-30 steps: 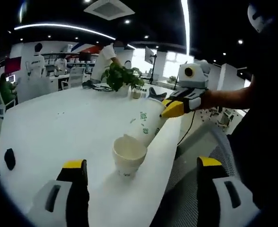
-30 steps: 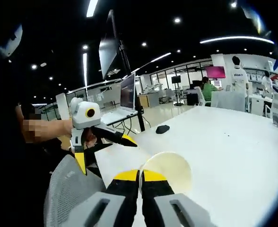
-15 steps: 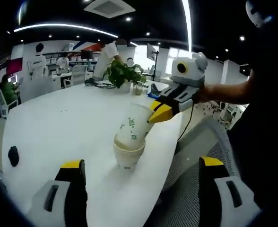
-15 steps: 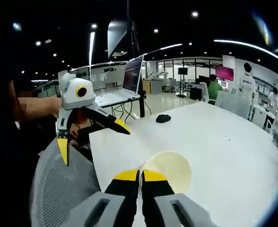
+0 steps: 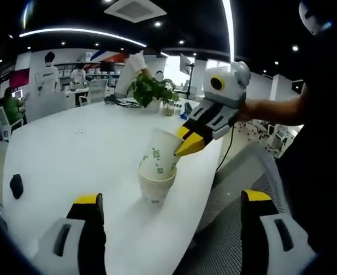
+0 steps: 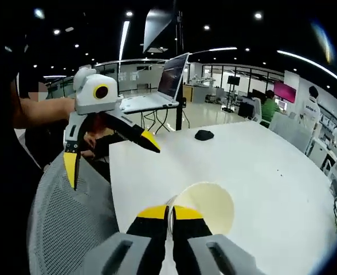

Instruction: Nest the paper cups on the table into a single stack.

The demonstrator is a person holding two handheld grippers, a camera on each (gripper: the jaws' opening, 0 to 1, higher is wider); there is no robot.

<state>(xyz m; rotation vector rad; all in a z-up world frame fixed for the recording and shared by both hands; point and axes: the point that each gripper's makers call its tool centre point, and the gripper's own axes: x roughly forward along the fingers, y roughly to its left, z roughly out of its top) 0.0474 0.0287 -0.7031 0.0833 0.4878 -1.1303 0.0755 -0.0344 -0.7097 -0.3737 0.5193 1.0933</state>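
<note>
1. Our right gripper (image 5: 187, 143) is clamped on the rim of the upper paper cup (image 5: 159, 158), jaws pinched together with the cup wall between them. In the right gripper view the same gripper (image 6: 169, 213) sits at the edge of that cup's open mouth (image 6: 206, 203).
2. The upper cup sits tilted in the mouth of the lower paper cup (image 5: 154, 187), which stands upright on the white table (image 5: 59, 149) near its edge. We judge it partly nested, not seated flush yet.
3. Our left gripper (image 6: 108, 149) hangs spread wide and empty, off the table edge over a mesh chair (image 6: 65, 223). In the left gripper view its jaws stand well apart at the bottom, holding nothing.
4. Handling, as we judge it: thin paper, very light, crushes easily. A rim pinch is the right hold, and a light one. The lower cup is unsecured, so it could tip or slide when we press down.
5. Left gripper view gives us the side-on stack, the tilt, the green print, and a potted plant (image 5: 148, 90) behind.
6. Right gripper view gives us the cup interior, empty, plus a laptop (image 6: 160, 91) and a black mouse (image 6: 203, 135).
</note>
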